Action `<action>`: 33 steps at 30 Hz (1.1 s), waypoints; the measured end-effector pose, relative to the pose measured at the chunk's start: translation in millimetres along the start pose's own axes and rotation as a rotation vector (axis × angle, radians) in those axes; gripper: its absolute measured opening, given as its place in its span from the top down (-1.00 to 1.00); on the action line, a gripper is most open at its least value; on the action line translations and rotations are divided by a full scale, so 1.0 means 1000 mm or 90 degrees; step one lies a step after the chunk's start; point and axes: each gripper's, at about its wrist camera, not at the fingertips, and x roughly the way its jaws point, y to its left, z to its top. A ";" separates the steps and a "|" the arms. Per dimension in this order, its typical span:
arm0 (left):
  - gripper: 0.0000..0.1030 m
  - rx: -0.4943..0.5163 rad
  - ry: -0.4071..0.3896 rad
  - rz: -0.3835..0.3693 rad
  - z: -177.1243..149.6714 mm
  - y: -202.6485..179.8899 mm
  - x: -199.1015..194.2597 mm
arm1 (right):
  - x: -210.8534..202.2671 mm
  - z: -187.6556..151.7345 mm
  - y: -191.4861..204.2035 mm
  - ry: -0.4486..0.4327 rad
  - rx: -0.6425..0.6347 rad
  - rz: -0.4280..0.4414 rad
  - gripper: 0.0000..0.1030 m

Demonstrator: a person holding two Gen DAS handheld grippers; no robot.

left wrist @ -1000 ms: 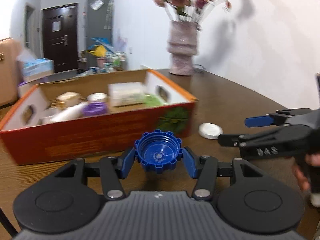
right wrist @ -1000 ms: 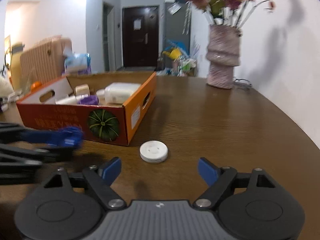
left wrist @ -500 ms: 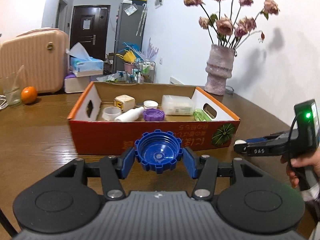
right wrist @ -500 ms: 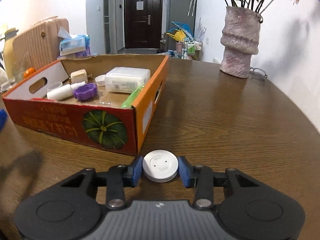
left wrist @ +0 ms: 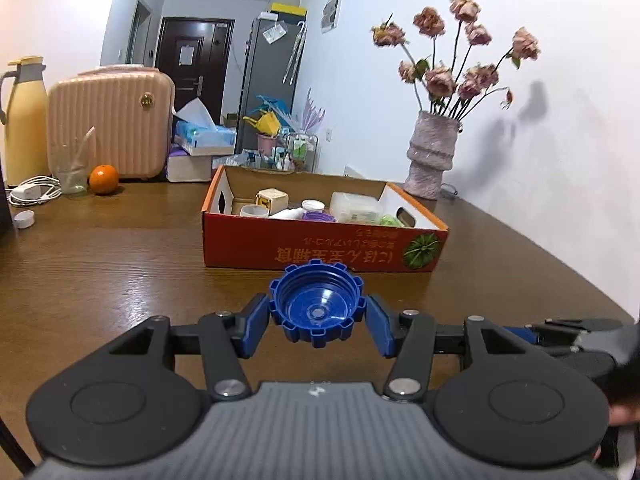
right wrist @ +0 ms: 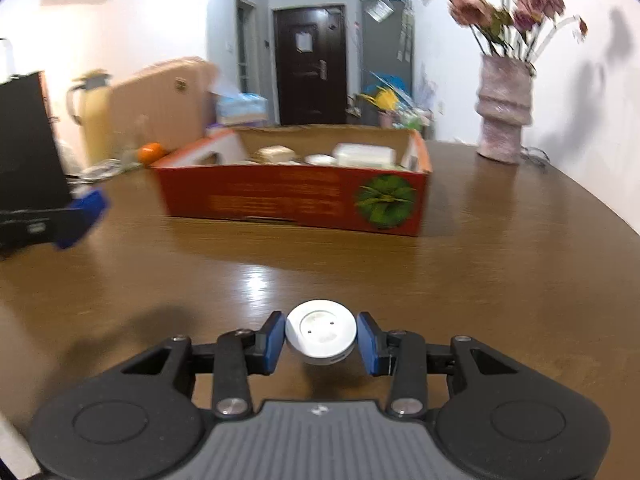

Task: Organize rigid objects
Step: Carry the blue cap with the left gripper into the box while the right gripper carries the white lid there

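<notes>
My left gripper (left wrist: 316, 322) is shut on a blue ridged bottle cap (left wrist: 317, 304), open side up, held above the table in front of the orange cardboard box (left wrist: 320, 254). My right gripper (right wrist: 320, 340) is shut on a white round disc (right wrist: 321, 335) and holds it above the table, well back from the box (right wrist: 288, 200). The box holds several small items: a clear plastic case (left wrist: 354, 206), a purple lid (left wrist: 318, 217), a white bottle (left wrist: 288, 213). The left gripper's blue finger (right wrist: 80, 216) shows at the left of the right wrist view.
A vase of dried flowers (left wrist: 432, 156) stands at the back right of the brown table (left wrist: 120, 264). At the back left are an orange (left wrist: 103, 179), a glass (left wrist: 74, 170), a white charger with cable (left wrist: 30, 192), a small white cap (left wrist: 23, 219) and a pink suitcase (left wrist: 108, 124).
My right gripper closed on the white disc, lifted it and pulled back from the box. My left gripper, still holding the blue cap, also drew back from the box.
</notes>
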 end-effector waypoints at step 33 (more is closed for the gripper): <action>-0.04 0.022 0.027 -0.111 0.100 0.004 0.114 | 0.032 0.124 -0.035 -0.075 -0.003 0.021 0.25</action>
